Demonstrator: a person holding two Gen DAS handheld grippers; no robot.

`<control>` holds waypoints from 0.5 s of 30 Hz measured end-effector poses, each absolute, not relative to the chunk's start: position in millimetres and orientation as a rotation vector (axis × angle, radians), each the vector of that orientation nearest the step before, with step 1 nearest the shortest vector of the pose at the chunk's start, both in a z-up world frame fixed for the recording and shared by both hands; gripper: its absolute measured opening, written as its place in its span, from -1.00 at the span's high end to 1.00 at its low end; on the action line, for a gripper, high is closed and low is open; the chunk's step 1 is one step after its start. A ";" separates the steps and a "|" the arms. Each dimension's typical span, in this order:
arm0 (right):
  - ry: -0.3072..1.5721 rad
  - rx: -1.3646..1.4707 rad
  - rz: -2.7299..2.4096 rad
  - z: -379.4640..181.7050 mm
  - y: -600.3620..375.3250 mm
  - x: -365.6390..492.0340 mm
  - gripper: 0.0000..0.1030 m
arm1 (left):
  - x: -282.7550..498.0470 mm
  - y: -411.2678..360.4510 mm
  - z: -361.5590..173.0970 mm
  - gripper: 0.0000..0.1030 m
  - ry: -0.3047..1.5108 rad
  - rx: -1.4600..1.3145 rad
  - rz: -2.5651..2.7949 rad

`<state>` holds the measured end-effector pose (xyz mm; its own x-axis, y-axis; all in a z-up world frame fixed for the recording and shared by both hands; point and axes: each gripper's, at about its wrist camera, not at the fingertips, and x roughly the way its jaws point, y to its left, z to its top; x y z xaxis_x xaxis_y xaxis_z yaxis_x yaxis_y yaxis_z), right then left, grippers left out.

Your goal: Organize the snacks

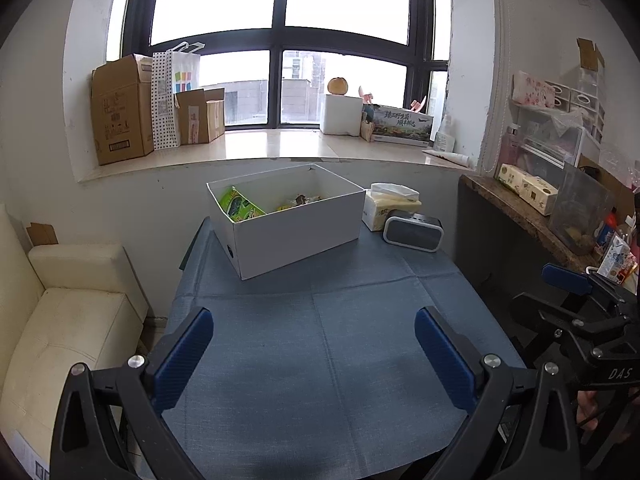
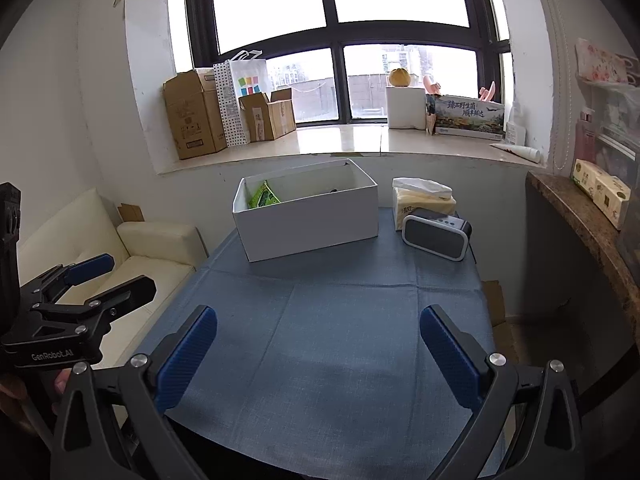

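Observation:
A white open box (image 1: pixel 296 236) (image 2: pixel 316 220) stands at the far side of the blue-clothed table (image 1: pixel 320 340) (image 2: pixel 320 340). Inside it a green snack packet (image 1: pixel 240 207) (image 2: pixel 263 197) leans at the left, with more snacks (image 1: pixel 298 201) in the middle. My left gripper (image 1: pixel 314 354) hovers open over the near part of the cloth, holding nothing. My right gripper (image 2: pixel 318 354) is open and empty too, well short of the box. Each gripper shows at the edge of the other's view: the right gripper (image 1: pixel 580 300), the left gripper (image 2: pixel 80 292).
A tissue pack (image 1: pixel 390 204) (image 2: pixel 422 200) and a grey speaker (image 1: pixel 414 231) (image 2: pixel 436 234) sit right of the box. A cream sofa (image 1: pixel 68 320) stands left, a cluttered brown counter (image 1: pixel 540 216) right. Cardboard boxes (image 1: pixel 120 112) line the windowsill.

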<state>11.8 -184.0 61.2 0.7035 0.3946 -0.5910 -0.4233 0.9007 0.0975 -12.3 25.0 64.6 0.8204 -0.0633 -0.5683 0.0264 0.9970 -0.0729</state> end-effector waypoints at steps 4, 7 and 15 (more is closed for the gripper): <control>0.656 -0.045 0.446 59.3 -185.9 15.0 -1.00 | -8.5 27.5 62.9 -1.00 0.618 -0.079 -0.050; 0.661 -0.046 0.452 58.2 -184.3 13.3 -1.00 | -8.2 27.4 61.4 -1.00 0.627 -0.076 -0.045; 0.658 -0.048 0.460 58.6 -182.9 12.0 -1.00 | -8.3 27.0 61.3 -1.00 0.631 -0.075 -0.055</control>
